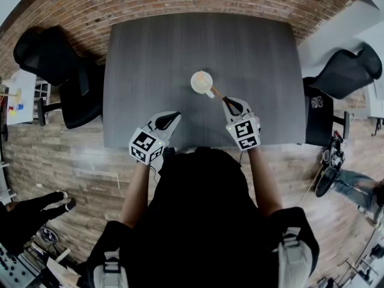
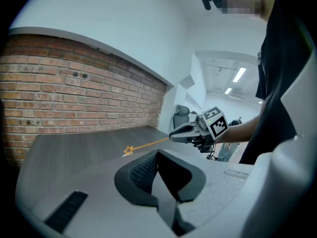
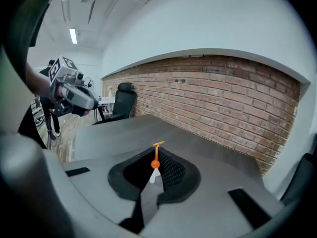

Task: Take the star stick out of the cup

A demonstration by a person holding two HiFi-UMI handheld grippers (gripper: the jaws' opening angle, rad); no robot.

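Observation:
A white cup point(image 1: 201, 81) stands near the middle of the dark grey table point(image 1: 150, 59). A thin orange star stick point(image 1: 216, 93) runs from over the cup's mouth back to my right gripper point(image 1: 233, 107), which is shut on its near end. In the left gripper view the stick point(image 2: 148, 144) hangs nearly level above the table, star tip point(image 2: 128, 150) free, held by the right gripper point(image 2: 184, 133). The right gripper view shows the stick point(image 3: 156, 155) end-on between its jaws. The cup is hidden in both gripper views. My left gripper point(image 1: 168, 120) rests shut and empty near the table's front edge.
Black office chairs stand at the table's left point(image 1: 60, 71) and right point(image 1: 348, 71) ends. A brick wall point(image 2: 74, 98) runs behind the table's far edge. A person's legs point(image 1: 33, 209) show at the lower left, and another's legs point(image 1: 355, 182) on the right.

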